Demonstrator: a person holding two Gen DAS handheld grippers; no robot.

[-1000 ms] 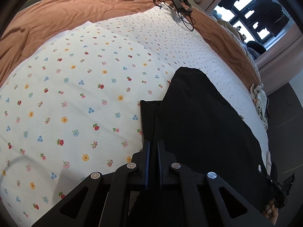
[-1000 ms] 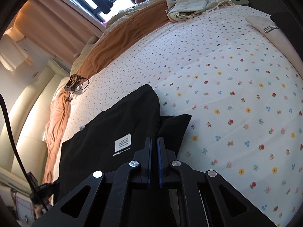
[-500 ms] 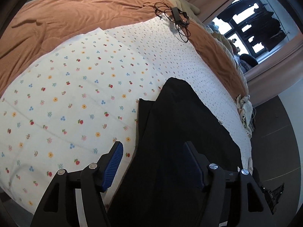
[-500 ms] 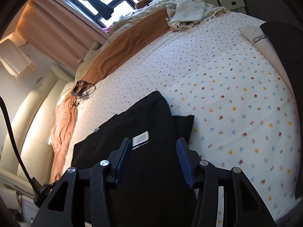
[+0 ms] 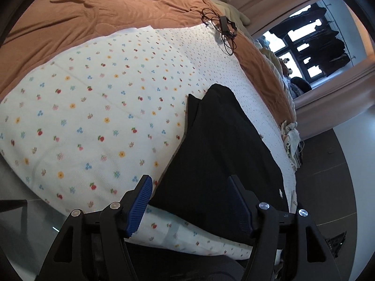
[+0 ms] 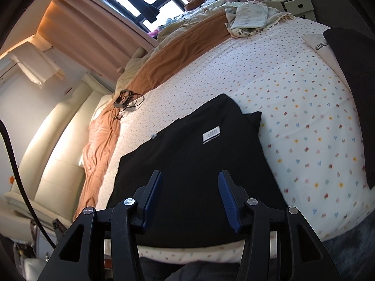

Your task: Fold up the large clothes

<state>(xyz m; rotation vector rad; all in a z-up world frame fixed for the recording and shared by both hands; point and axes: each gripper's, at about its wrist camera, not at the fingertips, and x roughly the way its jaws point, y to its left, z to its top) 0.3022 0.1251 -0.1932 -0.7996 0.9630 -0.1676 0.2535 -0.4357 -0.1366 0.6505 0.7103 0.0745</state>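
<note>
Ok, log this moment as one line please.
left tool: open, empty | right tool: open, empty | black garment: folded, flat on floral sheet

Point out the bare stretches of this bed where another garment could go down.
Free: the floral sheet between the black garment and the brown blanket; also the sheet between it and the dark and cream clothes at the far right. Crowded: the charger cable, and the crumpled pile.
</note>
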